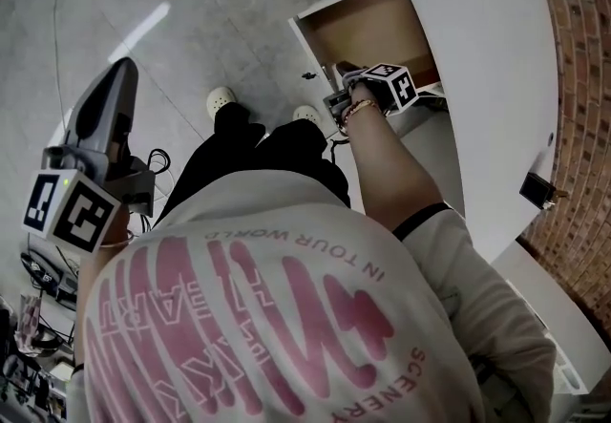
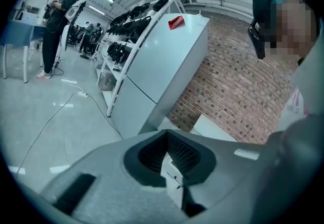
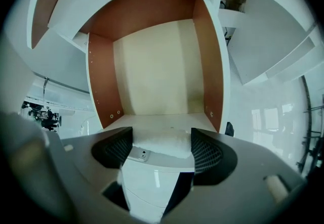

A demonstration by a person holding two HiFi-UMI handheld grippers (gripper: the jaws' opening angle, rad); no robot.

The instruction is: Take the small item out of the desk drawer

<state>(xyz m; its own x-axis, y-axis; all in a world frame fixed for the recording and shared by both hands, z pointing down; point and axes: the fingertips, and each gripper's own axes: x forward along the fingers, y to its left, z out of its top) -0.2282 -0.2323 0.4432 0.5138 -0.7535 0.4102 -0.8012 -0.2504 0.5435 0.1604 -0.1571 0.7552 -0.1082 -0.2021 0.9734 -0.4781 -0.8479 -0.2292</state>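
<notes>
The desk drawer [image 1: 368,25] stands pulled out, with brown side walls and a pale bottom [image 3: 157,71] that lies bare. My right gripper [image 1: 346,92] hovers at the drawer's near edge. In the right gripper view a small white item [image 3: 164,143] with a rough top and a small metal part at its left fills the gap from pad to pad, and my right gripper [image 3: 162,142] is shut on it with the jaws wide. My left gripper [image 1: 116,87] is held up at the far left, away from the desk, shut and with nothing in it [image 2: 167,154].
The white desk top [image 1: 487,58] runs along a brick wall [image 1: 582,77]. The person's shoes [image 1: 221,101] stand on the grey floor by the drawer. The left gripper view shows a white cabinet [image 2: 162,61], racks, a standing person [image 2: 58,20] and a floor cable [image 2: 55,112].
</notes>
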